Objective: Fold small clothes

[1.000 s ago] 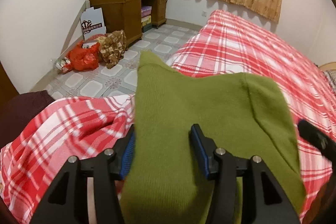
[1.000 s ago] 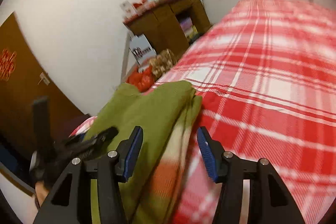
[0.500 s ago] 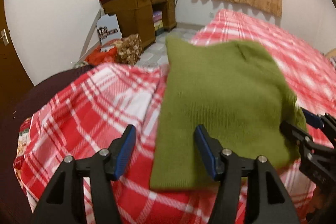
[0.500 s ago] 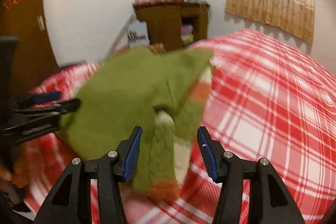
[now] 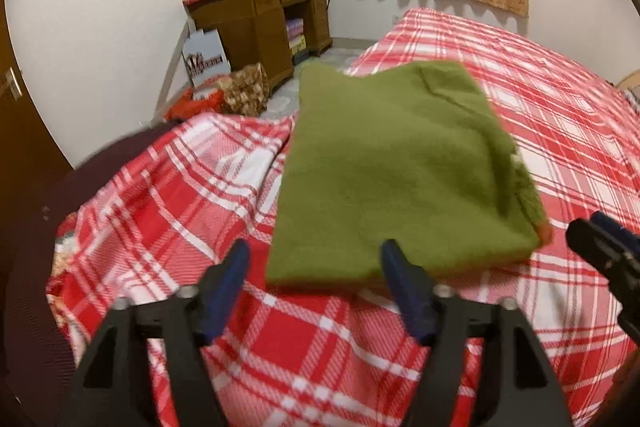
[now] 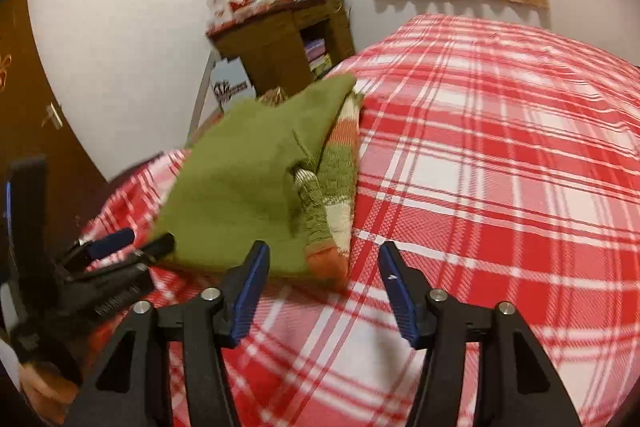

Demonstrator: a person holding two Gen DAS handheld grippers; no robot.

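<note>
only right view: sweater's (image 6: 248,187) striped layers (image 6: 336,183).

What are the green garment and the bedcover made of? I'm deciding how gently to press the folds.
Garment: looks like a soft knit, wool or acrylic; matte, fuzzy surface, with striped ribbing at its edge. Bedcover: probably thin woven cotton or a blend; flat printed red-and-white plaid that creases sharply near the corner.

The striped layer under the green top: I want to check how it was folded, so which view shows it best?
The right wrist view: the striped layer shows along the green top's open side. The left wrist view shows only a sliver at its right edge.
</note>
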